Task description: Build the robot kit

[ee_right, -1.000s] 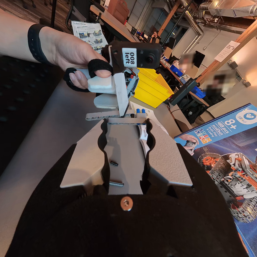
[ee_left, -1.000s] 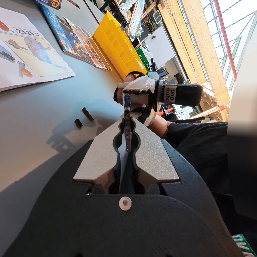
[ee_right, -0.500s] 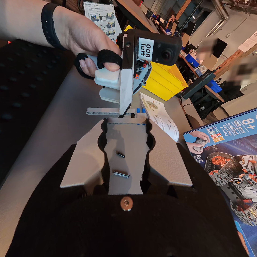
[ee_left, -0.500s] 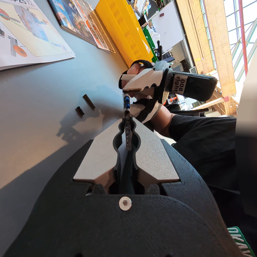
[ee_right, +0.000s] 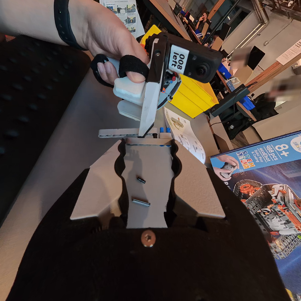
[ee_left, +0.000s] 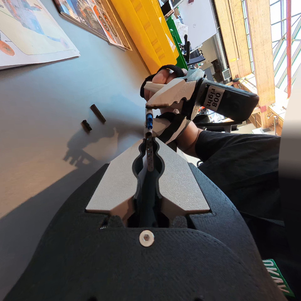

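The left tongs [ee_left: 149, 141] are pressed together on a long grey holed beam [ee_left: 149, 156], gripped near one end and seen edge-on in the left wrist view, exactly as a second ago; the right tongs [ee_right: 148, 143] stand wide apart with a shorter grey beam [ee_right: 146, 144] bridging them tip to tip, so it looks pinched end to end, though the contact at each tip is too small to confirm; this shorter beam lies alongside and just under the long one, and a pair of blue pins [ee_left: 149, 120] stick out near the end where the two meet; whether the beams are already joined cannot be told; what has changed is mostly the pose of the pair: over the last second both grippers have turned together, so that in the left wrist view the right gripper now sits higher with one finger meeting the far end of the beam stack, and the grey desk [ee_left: 48, 105] has slid across both views; the beams are held in the air above the desk, not resting on it; below them lie a small dark pin [ee_right: 141, 180] and a short dark rod [ee_right: 140, 202], near each other and untouched; farther off are an open instruction booklet [ee_left: 32, 40], a printed kit box [ee_right: 260, 179] and a yellow bin [ee_left: 146, 27].
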`<move>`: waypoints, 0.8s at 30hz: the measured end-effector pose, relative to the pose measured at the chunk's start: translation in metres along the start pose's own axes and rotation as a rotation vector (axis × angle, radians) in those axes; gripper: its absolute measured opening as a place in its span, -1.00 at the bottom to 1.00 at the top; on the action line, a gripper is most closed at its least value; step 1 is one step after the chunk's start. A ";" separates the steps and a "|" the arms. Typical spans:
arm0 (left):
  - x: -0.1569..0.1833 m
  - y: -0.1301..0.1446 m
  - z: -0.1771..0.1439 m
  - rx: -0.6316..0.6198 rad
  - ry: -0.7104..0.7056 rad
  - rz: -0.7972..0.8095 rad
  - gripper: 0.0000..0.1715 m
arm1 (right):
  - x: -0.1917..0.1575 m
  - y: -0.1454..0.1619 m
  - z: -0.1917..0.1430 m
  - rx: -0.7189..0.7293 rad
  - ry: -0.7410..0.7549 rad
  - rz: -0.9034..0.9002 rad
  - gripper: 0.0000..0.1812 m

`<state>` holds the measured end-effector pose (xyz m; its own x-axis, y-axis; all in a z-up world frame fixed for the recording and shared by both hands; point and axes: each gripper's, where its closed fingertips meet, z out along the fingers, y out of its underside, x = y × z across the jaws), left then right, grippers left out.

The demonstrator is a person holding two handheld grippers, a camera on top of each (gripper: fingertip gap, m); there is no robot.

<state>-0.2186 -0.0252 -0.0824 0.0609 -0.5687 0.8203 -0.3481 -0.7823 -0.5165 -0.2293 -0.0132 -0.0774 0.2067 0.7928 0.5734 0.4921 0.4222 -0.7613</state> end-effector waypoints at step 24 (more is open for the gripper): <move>0.006 0.027 0.023 -0.306 -0.046 -0.092 -0.94 | -0.049 0.097 -0.053 -0.500 0.003 0.636 -0.39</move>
<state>-0.2058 -0.0561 -0.0972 0.1443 -0.5156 0.8446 -0.6036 -0.7222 -0.3377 -0.1468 -0.0345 -0.1632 0.5760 0.8138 0.0776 0.5998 -0.3563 -0.7164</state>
